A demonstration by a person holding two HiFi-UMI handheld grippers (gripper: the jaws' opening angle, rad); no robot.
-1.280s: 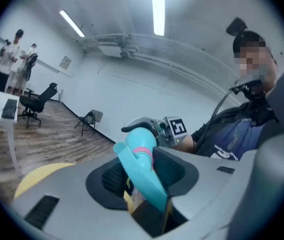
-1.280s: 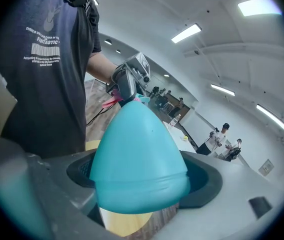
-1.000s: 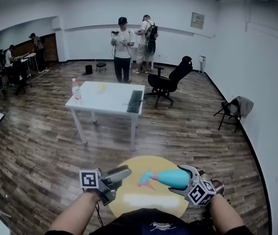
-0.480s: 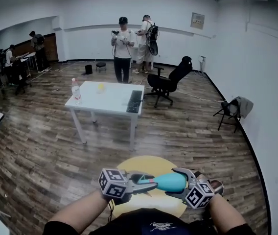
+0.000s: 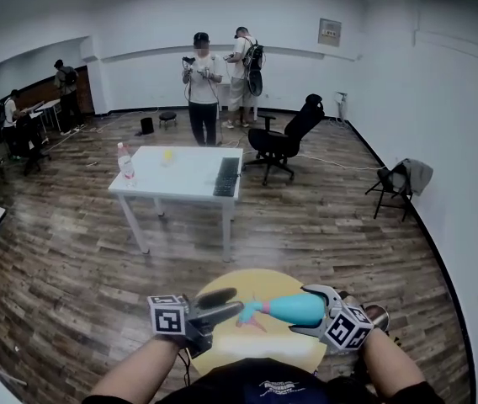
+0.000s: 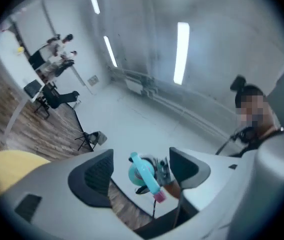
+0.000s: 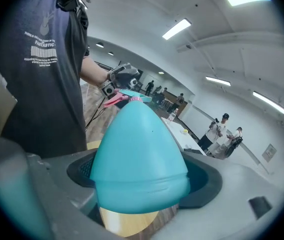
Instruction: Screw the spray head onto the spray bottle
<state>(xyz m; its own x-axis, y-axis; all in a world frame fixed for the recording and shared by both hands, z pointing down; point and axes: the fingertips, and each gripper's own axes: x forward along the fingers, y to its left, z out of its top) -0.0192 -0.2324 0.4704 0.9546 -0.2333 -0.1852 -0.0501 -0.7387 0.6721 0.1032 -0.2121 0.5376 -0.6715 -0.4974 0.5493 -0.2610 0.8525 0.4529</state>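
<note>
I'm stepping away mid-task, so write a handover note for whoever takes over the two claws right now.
Left claw: open, its jaws have just been opening. The spray head sits in line with them, not gripped.
Right claw: shut on the spray bottle, held sideways over the yellow table.
Done: the head is seated on the bottle's neck.
Left: probably regrip the head and turn it until tight. The views don't show how tight it is.

I wear a dark shirt [image 5: 277, 369] with pale print. My left claw [image 5: 232, 303] and right claw [image 5: 306, 310] are grey with dark ribbed pads, each bearing a white cube [image 5: 169, 316] of black square markers. A black cable [image 5: 188, 358] trails from the left claw. Its jaws have just been opening, with the spray head [image 6: 144, 176] between them, untouched.
</note>
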